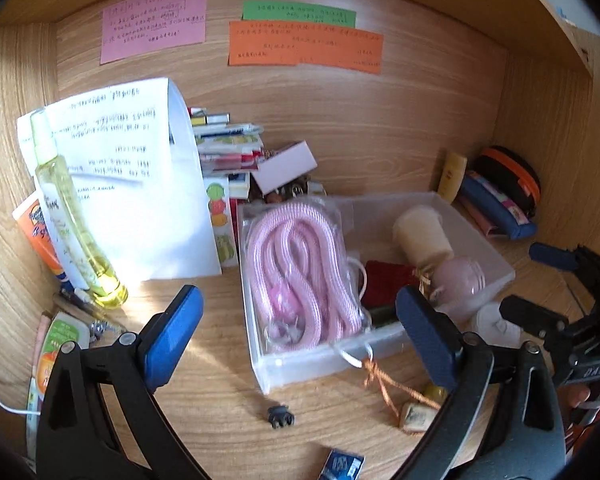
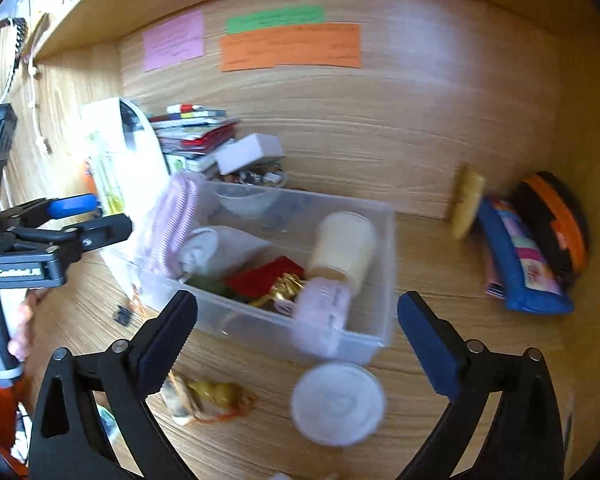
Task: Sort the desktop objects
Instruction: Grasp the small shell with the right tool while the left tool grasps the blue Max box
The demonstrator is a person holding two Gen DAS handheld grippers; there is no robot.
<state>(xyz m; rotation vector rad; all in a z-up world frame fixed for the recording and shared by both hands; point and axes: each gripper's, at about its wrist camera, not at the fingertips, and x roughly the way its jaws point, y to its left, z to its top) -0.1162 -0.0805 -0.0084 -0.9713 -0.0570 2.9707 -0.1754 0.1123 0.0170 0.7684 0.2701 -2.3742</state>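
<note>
Both hand-held grippers are standing wide open and are gripping nothing: the left hand-held gripper (image 1: 300, 328) is hovering over the front of a clear plastic box (image 1: 300, 364), and the right hand-held gripper (image 2: 298, 320) is hovering before the same box, near its right end. Inside the box a pink rope (image 1: 300, 268), a cream bottle (image 2: 344, 246) and a red pouch (image 1: 384, 280) are lying. On the table (image 1: 204, 408) a small black clip (image 1: 280, 416) and a round white lid (image 2: 338, 402) are lying just in front of it.

Clear plastic bin (image 1: 300, 364) on wooden desk holds pink coiled rope (image 1: 300, 272), cream jar (image 1: 420, 232) tipped over, red pouch (image 1: 384, 280).
</note>
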